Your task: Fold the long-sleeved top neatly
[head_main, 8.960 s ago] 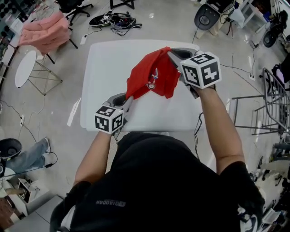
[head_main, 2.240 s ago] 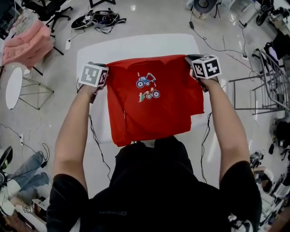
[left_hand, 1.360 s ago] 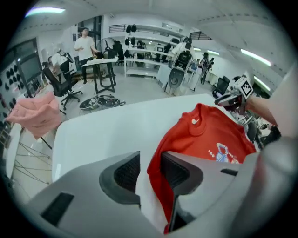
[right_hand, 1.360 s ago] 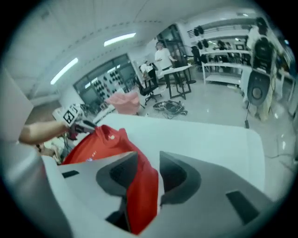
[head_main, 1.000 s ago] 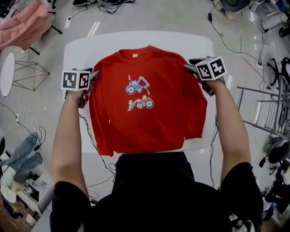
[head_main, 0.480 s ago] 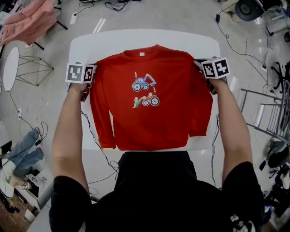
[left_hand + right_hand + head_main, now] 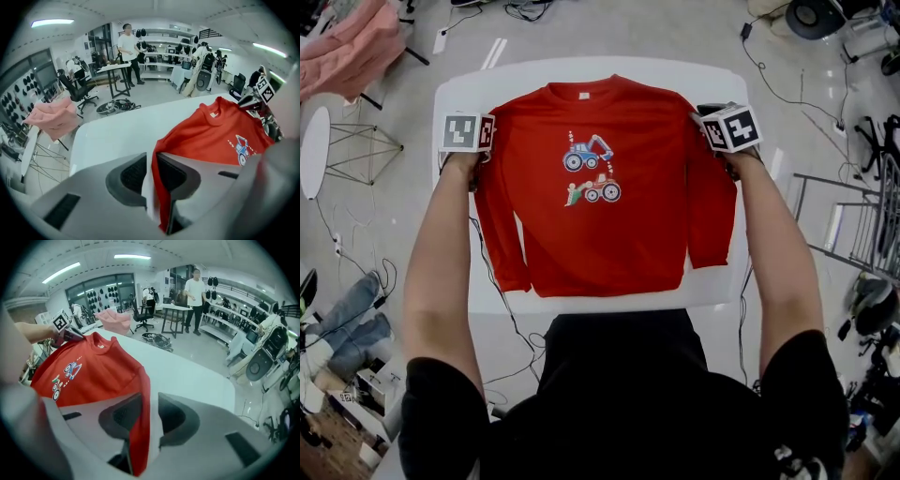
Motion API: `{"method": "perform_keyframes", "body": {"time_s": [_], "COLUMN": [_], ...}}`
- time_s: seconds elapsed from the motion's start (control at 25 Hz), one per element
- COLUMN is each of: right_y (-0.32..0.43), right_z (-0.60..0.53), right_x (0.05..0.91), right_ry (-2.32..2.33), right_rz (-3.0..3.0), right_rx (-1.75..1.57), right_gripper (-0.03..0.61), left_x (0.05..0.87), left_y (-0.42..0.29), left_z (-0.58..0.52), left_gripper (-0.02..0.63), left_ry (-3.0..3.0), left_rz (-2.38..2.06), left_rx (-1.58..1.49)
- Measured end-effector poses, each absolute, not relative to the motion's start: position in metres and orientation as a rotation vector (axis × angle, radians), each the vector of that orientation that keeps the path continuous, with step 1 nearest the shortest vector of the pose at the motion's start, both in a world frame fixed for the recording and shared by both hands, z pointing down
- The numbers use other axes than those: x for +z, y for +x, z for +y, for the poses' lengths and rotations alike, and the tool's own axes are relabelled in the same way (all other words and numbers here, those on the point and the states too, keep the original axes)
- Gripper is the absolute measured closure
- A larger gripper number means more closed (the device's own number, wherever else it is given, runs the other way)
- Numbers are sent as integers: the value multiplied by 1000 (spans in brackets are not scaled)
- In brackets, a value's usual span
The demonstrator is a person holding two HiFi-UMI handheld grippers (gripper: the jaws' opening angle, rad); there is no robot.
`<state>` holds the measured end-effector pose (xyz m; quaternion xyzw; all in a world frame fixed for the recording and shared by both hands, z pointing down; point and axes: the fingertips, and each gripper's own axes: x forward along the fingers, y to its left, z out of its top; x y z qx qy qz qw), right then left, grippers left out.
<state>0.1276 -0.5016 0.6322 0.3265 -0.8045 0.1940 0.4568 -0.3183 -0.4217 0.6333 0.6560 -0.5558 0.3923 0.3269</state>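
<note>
The red long-sleeved top (image 7: 609, 234) was spread flat and front up on the white surface (image 7: 487, 84). Its collar was turned away from the person and its sleeves were laid down along its sides. One shoulder edge was caught between the left tongs (image 7: 152, 161), the other between the right tongs (image 7: 149, 404). Both had just been opening, and the cloth was released, with a gap beside one pad. A pink garment (image 7: 352, 47) was draped beyond the surface.
</note>
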Motion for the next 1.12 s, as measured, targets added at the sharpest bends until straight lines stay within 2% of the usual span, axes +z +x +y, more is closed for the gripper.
{"method": "perform_keyframes", "body": {"time_s": [0.04, 0.12, 0.36, 0.64, 0.96, 1.12], "right_y": [129, 134, 154, 157, 116, 95], "right_z": [-501, -498, -462, -362, -264, -228], "right_x": [627, 615, 569, 531, 496, 484], "right_ry": [824, 871, 1016, 1150, 1255, 1255], "right_rz": [-2001, -2046, -2131, -2179, -2284, -2339], "right_rx": [474, 482, 477, 508, 549, 548], "right_gripper": [441, 434, 469, 485, 492, 500], "left_x": [630, 620, 575, 524, 491, 481], "left_y": [-317, -312, -303, -286, -243, -221], "left_z": [-420, -416, -385, -325, -254, -220], "left_gripper": [533, 499, 494, 495, 497, 502], "left_ry": [1738, 1788, 1916, 2080, 2230, 2329], "left_rz": [-1458, -1449, -1433, -1450, -1375, -1310], "left_rx": [1009, 949, 816, 727, 516, 535]}}
